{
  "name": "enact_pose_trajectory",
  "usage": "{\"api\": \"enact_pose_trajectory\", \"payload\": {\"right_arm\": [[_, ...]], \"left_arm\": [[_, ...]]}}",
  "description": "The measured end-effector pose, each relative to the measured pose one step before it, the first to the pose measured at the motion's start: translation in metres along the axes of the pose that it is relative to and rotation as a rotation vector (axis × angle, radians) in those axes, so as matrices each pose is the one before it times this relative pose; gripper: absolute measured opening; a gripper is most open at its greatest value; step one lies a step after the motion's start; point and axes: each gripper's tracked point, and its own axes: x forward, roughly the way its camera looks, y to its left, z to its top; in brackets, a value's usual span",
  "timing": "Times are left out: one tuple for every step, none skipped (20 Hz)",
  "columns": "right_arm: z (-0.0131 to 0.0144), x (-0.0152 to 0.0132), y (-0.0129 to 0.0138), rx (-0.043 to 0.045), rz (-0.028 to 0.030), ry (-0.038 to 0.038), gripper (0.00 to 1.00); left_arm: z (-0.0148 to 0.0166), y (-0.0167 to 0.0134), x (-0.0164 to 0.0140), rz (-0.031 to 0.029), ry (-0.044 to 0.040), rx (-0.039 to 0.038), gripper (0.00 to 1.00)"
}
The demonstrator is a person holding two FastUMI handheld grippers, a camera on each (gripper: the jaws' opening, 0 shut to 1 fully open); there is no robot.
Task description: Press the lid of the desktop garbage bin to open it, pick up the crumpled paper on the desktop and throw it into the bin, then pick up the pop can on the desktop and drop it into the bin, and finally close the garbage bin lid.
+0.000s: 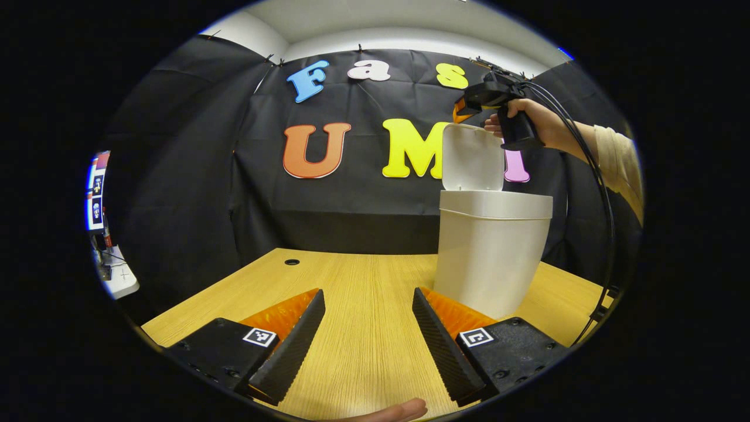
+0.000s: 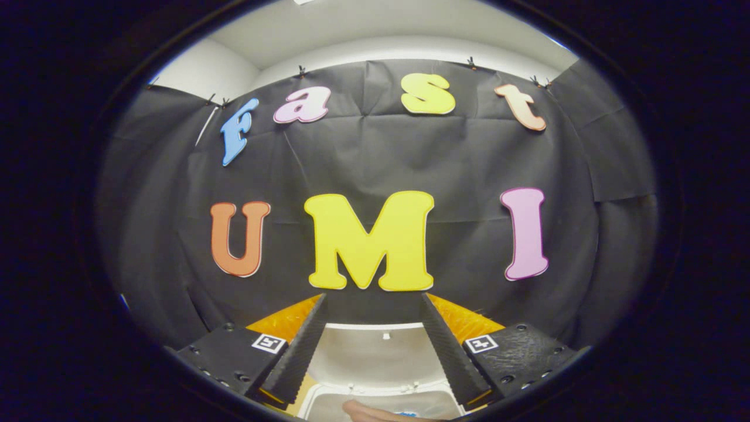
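1. Bin (image 1: pixel 492 258) sits on the desk (image 1: pixel 357 305), lid (image 1: pixel 473 158) upright, so closing looks like the step.
2. My right gripper (image 2: pixel 372 343) hangs above the lid, fingers spread, gripping nothing.
3. My left gripper (image 1: pixel 368 337) is beside the bin, fingers apart, empty.
4. I'd press the lid's top edge forward, gently, so the bin doesn't tip.

Light wood-grain desk (image 1: pixel 357 305) with a small round dark hole (image 1: pixel 292 262) near its far left edge, tall off-white plastic garbage bin (image 1: pixel 489 258) standing upright on the desk's right side, its hinged lid (image 1: pixel 471 158) raised open
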Motion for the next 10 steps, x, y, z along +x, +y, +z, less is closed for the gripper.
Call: {"api": "enact_pose_trajectory", "payload": {"right_arm": [[-0.00051, -0.00405, 0.00008, -0.00367, 0.00606, -0.00589, 0.96], [-0.00306, -0.00405, 0.00002, -0.01022, 0.00657, -0.00343, 0.96], [0.00110, -0.00542, -0.00112, 0.00450, 0.00644, -0.00734, 0.96], [-0.00294, -0.00564, -0.00065, 0.00309, 0.00479, 0.00287, 0.96], [-0.00108, -0.00544, 0.00038, 0.00389, 0.00106, 0.00038, 0.96], [-0.00159, -0.00586, -0.00094, -0.00077, -0.00173, 0.00381, 0.96], [-0.00208, -0.00681, 0.00031, -0.00504, 0.00047, 0.00329, 0.96], [-0.00272, -0.00650, -0.00028, -0.00361, 0.00230, 0.00599, 0.96], [-0.00310, -0.00611, -0.00067, 0.00103, 0.00421, 0.01171, 0.96], [-0.00355, -0.00694, -0.00082, 0.00742, 0.00526, 0.01163, 0.96]], "left_arm": [[-0.00175, 0.00072, -0.00011, 0.00145, 0.01025, 0.00201, 0.97], [-0.00088, -0.00109, -0.00109, 0.00334, 0.00774, 0.00980, 0.97], [0.00132, 0.00117, -0.00147, 0.01005, -0.00418, 0.01913, 0.98], [0.00677, 0.00296, -0.00281, 0.01498, -0.02354, 0.01789, 0.98], [0.00566, 0.00185, -0.00179, 0.00312, -0.02090, 0.00571, 0.98], [0.00494, -0.00039, -0.00078, -0.00161, -0.02284, -0.00321, 0.97], [0.00476, 0.00195, -0.00083, 0.00595, -0.01997, -0.00836, 0.97], [0.00233, 0.00111, -0.00077, 0.00491, -0.00743, -0.00881, 0.96], [0.00049, -0.00061, -0.00140, 0.00061, -0.00026, -0.00743, 0.97], [0.00017, -0.00175, -0.00027, -0.00417, -0.00078, -0.00536, 0.97]]}}
